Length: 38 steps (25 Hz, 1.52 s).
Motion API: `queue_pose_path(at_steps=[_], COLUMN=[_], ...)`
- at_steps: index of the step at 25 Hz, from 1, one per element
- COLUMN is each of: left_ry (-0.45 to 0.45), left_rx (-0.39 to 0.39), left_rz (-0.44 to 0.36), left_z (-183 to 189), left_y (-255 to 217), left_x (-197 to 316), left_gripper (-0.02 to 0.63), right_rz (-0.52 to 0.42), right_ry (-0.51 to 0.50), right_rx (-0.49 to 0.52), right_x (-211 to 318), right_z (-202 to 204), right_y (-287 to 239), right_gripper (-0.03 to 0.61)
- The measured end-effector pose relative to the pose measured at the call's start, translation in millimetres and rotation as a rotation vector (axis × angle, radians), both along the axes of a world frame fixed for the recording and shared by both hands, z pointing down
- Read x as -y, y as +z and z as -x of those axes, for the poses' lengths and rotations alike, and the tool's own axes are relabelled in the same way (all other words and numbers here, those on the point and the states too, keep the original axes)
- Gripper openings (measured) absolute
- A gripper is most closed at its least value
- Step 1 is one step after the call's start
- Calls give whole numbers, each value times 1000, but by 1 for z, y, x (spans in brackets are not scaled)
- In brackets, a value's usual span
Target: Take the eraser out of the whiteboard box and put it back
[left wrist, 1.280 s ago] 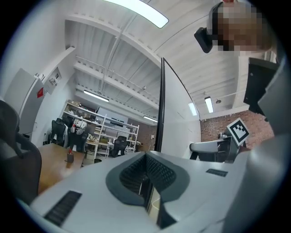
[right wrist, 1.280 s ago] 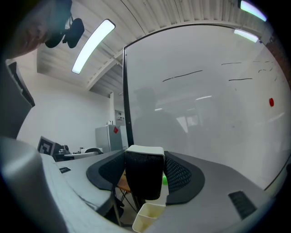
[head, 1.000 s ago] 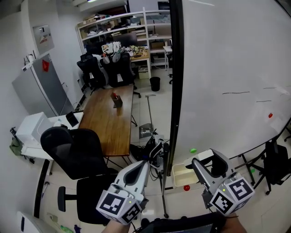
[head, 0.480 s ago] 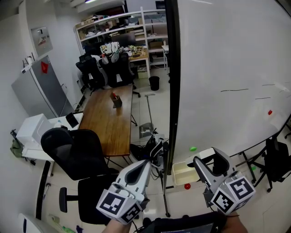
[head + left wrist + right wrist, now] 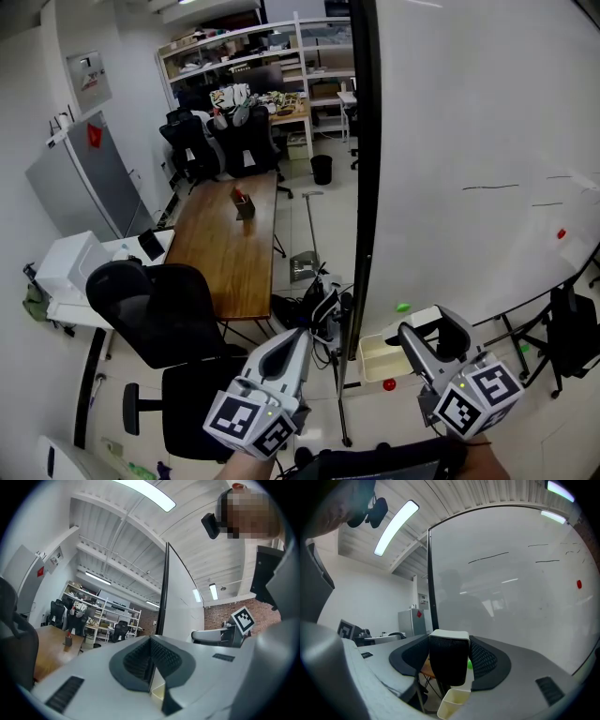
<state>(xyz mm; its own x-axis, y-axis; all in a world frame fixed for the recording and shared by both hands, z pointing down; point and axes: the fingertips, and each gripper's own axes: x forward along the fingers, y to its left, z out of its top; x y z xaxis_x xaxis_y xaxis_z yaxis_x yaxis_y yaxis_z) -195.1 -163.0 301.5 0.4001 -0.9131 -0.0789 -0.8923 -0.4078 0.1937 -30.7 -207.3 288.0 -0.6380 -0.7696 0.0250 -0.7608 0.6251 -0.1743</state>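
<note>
The eraser (image 5: 449, 660), black felt with a white back, sits clamped between the jaws of my right gripper (image 5: 450, 667). In the head view the same eraser (image 5: 447, 344) shows dark between that gripper's fingers, just right of the cream whiteboard box (image 5: 380, 358) fixed at the board's lower left corner. The box (image 5: 453, 702) lies directly below the eraser in the right gripper view. My left gripper (image 5: 302, 336) hangs left of the box with its jaws together and nothing in them (image 5: 151, 667).
The whiteboard (image 5: 469, 141) fills the right side, with a green magnet (image 5: 402, 307) above the box and a red one (image 5: 388, 384) below it. Its black frame post (image 5: 361, 187) stands between the grippers. A wooden table (image 5: 234, 244) and black chairs (image 5: 155, 309) are to the left.
The view sways slightly sideways. Both grippers keep their places, and the eraser stays in the right gripper.
</note>
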Motion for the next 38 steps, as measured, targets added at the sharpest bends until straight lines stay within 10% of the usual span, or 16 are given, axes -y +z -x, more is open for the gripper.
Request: queue_pose_path(at_steps=[38], left_ry=[-24], left_rx=[48], left_rz=[291], left_z=[-5], left_y=[156], left_x=[79], left_gripper=[23], right_rz=[244], right_ry=[0], right_rx=[-143], right_x=[76], right_z=[25], right_y=[173], right_gripper=[290])
